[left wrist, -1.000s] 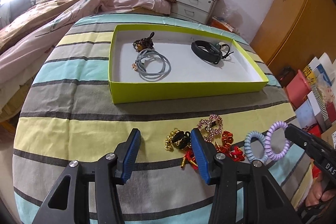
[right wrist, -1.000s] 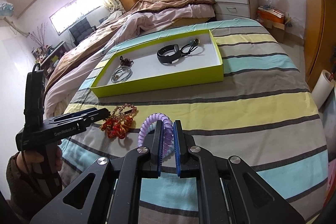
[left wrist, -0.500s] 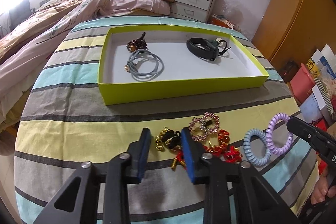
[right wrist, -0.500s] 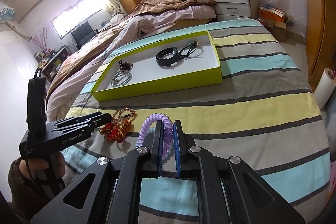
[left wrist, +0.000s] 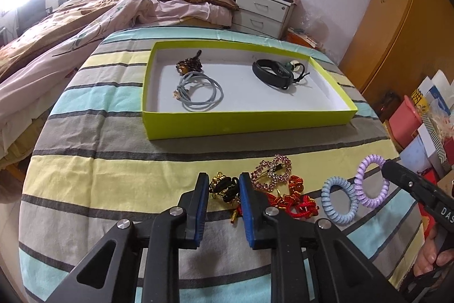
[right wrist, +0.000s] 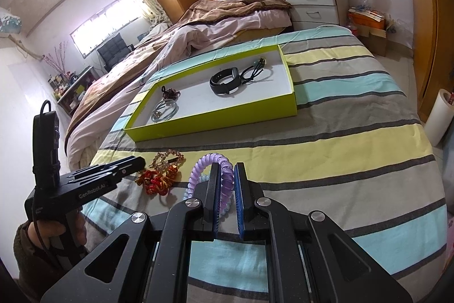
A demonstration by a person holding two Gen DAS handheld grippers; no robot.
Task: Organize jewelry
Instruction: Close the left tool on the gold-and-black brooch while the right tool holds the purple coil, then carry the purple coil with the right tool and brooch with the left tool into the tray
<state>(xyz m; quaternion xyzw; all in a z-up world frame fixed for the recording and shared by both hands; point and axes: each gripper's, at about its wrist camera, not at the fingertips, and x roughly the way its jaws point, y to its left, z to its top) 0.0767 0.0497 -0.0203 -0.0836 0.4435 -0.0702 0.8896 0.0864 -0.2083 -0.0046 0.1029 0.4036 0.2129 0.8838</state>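
On the striped bed (left wrist: 119,161), the left gripper (left wrist: 222,186) has just been closing its jaws, and its blue pads now flank a black-and-gold hair tie (left wrist: 224,188), apparently touching it. To its right lie a pink rhinestone clip (left wrist: 273,172), red knotted ornaments (left wrist: 298,202) and a blue coil tie (left wrist: 339,202). Farthest right, the right gripper (right wrist: 225,183) is narrowly clamped on the purple coil tie (right wrist: 208,163). Beyond them sits the green tray (left wrist: 244,124), holding a grey cord (left wrist: 200,94) and a black band (left wrist: 271,73).
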